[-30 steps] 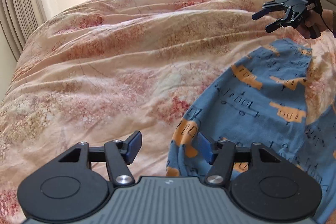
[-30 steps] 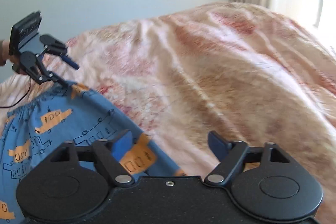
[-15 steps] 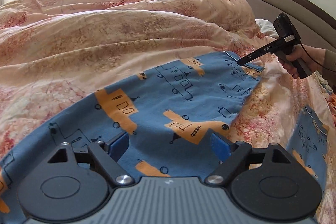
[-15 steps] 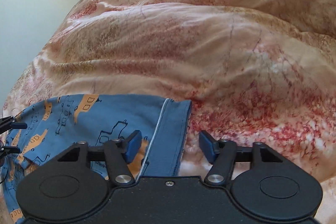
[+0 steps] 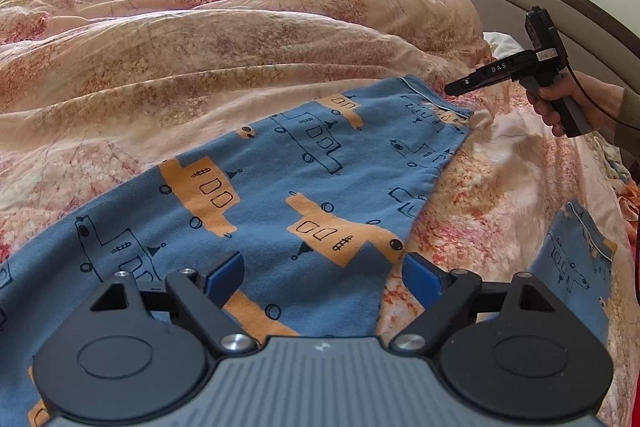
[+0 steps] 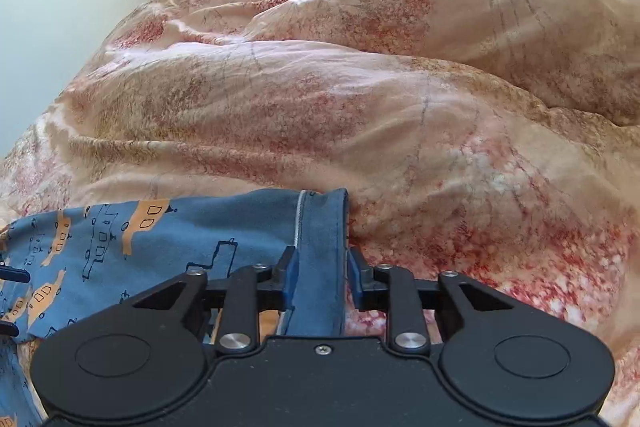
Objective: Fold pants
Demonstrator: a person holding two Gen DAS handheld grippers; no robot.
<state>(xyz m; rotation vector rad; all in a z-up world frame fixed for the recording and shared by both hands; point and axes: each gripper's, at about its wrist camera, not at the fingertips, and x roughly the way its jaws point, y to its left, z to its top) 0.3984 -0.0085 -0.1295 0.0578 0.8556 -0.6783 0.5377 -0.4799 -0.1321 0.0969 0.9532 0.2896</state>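
Pants (image 5: 280, 195) spread on quilt (image 5: 200, 39) of bed, one leg laid out flat, other leg's cuff off to right; no fold visible, folding judged barely begun. Left gripper (image 5: 322, 277): jaws released wide, hovering over leg edge, nothing pinched. Right gripper (image 6: 320, 277): jaws closing on leg's cuff hem, cloth between pads. Left to do: left grasp, lift, fold legs together, then crosswise.
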